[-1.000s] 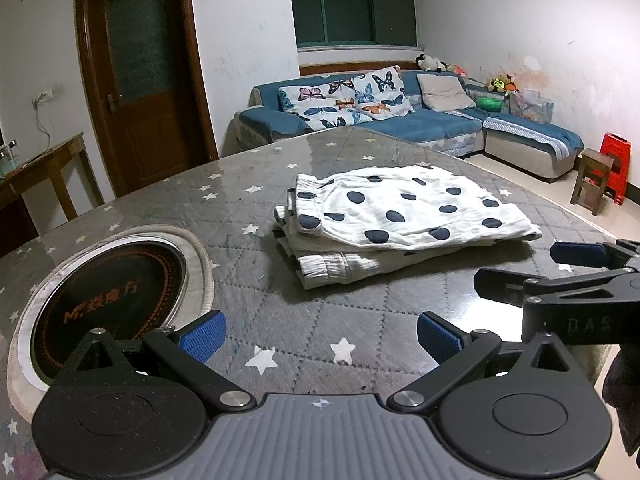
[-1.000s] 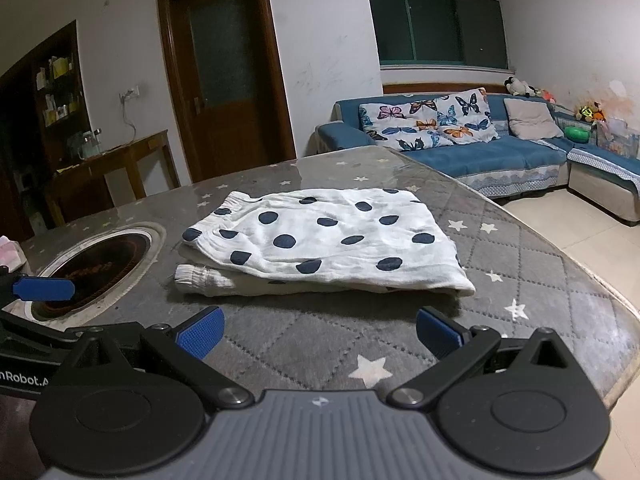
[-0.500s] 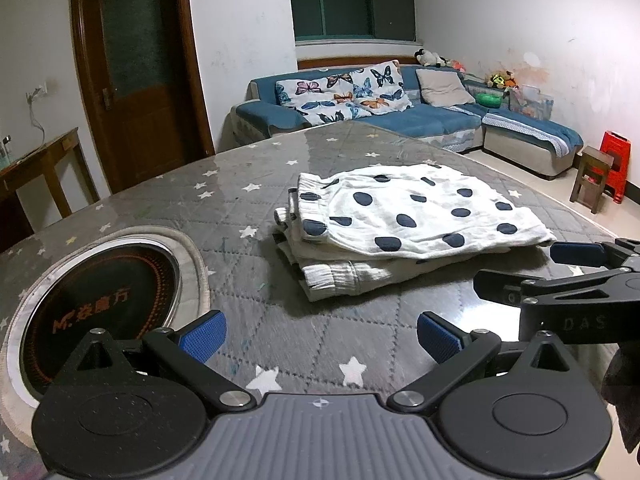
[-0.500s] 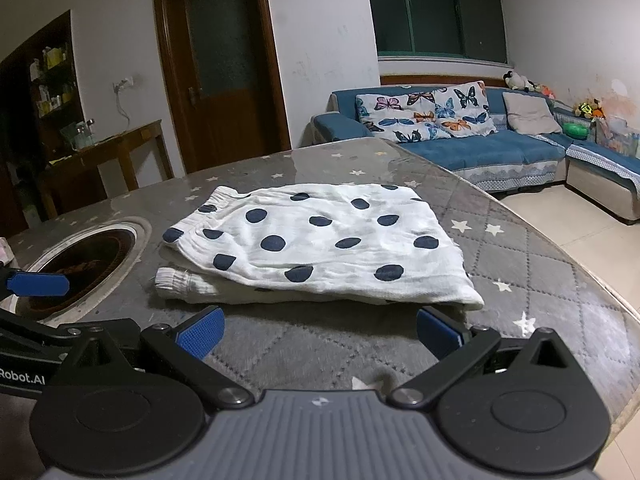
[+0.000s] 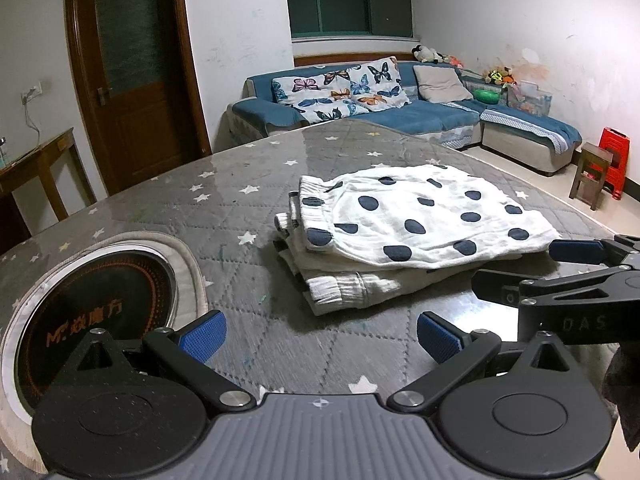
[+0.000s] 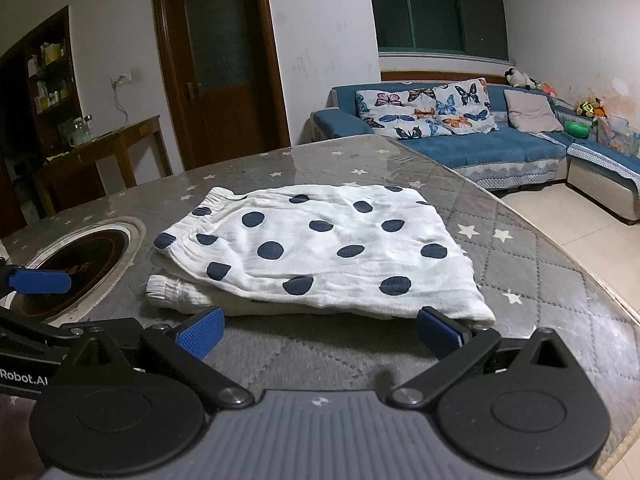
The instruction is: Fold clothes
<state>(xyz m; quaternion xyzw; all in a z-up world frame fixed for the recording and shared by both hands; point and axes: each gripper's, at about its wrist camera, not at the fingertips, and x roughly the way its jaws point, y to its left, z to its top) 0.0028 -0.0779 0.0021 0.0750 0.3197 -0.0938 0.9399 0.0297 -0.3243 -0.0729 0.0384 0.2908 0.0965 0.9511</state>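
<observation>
One folded polka-dot garment (image 6: pixel 320 252) lies before two wide-spread tongs (image 6: pixel 318 334) (image 5: pixel 320 338).

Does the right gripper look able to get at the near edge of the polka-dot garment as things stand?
Probably yes: the right gripper is open, the polka-dot garment lies just ahead of its fingertips, and only bare table separates them.

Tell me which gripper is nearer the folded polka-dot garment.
Right. The right gripper hangs open right at the polka-dot garment's near edge; the left gripper is open, farther back, with bare table between.
</observation>
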